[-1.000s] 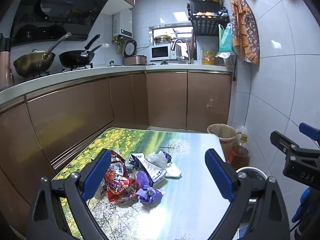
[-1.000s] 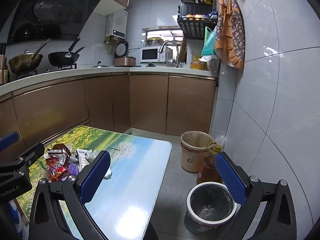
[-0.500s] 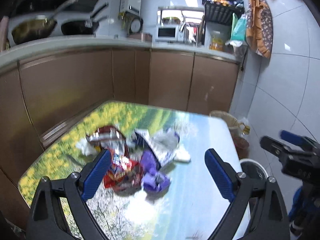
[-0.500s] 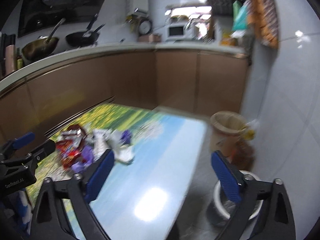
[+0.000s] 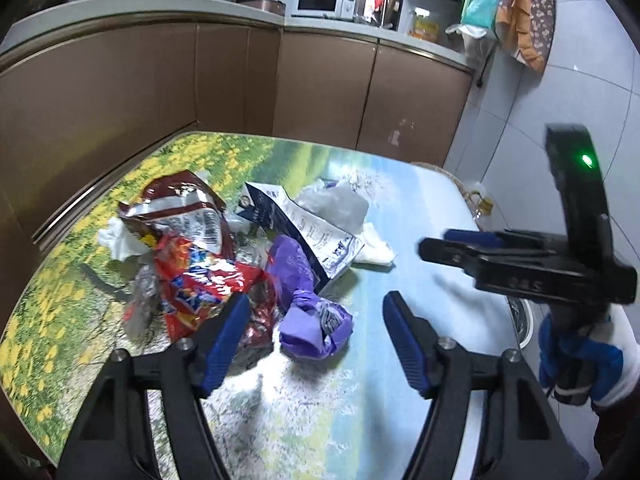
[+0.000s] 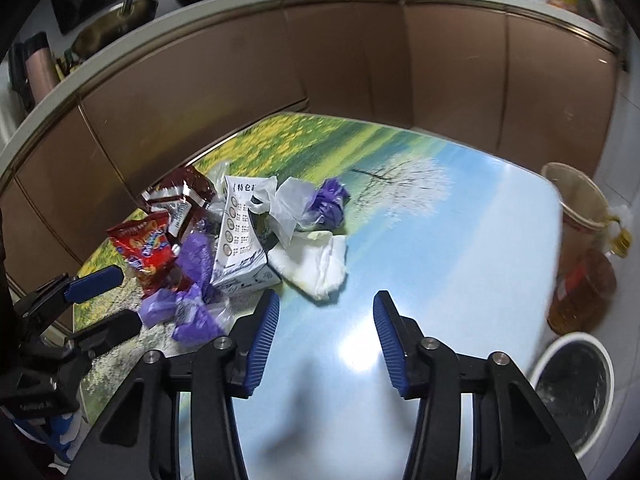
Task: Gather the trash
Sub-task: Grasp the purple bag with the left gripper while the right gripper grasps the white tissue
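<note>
A pile of trash lies on the landscape-print table (image 5: 360, 412): a red snack bag (image 5: 200, 284), a dark red foil bag (image 5: 180, 200), a crumpled purple wrapper (image 5: 312, 328), a blue-and-white carton (image 5: 304, 224), a clear plastic bag (image 5: 336, 204) and a white tissue (image 6: 316, 264). My left gripper (image 5: 316, 340) hangs low over the pile, jaws closing. The purple wrapper sits just ahead between its fingertips, and the pads are not pressing on it. My right gripper (image 6: 326, 332) points down at bare table just short of the tissue, jaws closing on nothing.
On the floor right of the table stand a white bin with a dark liner (image 6: 576, 384), a tan bin (image 6: 576, 196) and an oil bottle (image 6: 584, 288). Brown cabinets (image 5: 320, 80) run behind the table. A gloved hand (image 5: 580, 344) holds the right gripper.
Both grippers have dropped toward the table and tipped downward, and their jaws have narrowed. The right one swung left, away from the floor bins and toward the trash pile.
</note>
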`<move>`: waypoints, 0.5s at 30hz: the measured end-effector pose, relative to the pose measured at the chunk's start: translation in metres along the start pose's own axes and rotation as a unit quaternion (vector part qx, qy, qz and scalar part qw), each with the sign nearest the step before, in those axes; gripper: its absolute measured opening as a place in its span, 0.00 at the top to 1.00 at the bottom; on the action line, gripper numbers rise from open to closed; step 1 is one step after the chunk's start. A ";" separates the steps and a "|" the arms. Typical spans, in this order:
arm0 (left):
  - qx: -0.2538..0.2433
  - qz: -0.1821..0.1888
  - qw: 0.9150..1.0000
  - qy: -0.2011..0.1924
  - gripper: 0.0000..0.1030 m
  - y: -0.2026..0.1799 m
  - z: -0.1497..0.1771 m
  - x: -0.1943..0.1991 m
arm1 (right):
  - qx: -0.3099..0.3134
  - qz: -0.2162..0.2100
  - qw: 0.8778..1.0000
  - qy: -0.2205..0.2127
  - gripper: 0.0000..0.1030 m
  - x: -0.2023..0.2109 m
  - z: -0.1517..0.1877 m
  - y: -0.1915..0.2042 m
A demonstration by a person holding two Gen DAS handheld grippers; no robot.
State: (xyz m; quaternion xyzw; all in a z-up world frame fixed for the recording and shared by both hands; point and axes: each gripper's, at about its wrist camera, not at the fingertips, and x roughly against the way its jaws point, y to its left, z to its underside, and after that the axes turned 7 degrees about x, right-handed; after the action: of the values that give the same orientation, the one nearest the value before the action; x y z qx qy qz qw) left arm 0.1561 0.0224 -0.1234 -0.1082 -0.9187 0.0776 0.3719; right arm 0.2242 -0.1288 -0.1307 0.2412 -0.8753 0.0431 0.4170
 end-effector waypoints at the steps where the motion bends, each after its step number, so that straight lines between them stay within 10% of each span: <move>1: -0.001 0.001 1.000 0.006 0.43 0.000 -0.002 -0.005 | 0.002 -0.006 1.000 0.006 0.56 -0.008 -0.004 -0.002; 15: -0.002 0.007 0.998 0.055 0.68 0.000 0.005 -0.045 | 0.038 -0.018 0.997 0.068 0.65 -0.073 -0.027 -0.006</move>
State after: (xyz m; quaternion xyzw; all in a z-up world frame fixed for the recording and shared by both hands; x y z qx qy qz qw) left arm 0.1840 0.0106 -0.1571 -0.1192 -0.8963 0.0725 0.4210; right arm 0.2850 -0.0984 -0.1683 0.2694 -0.8382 0.0846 0.4667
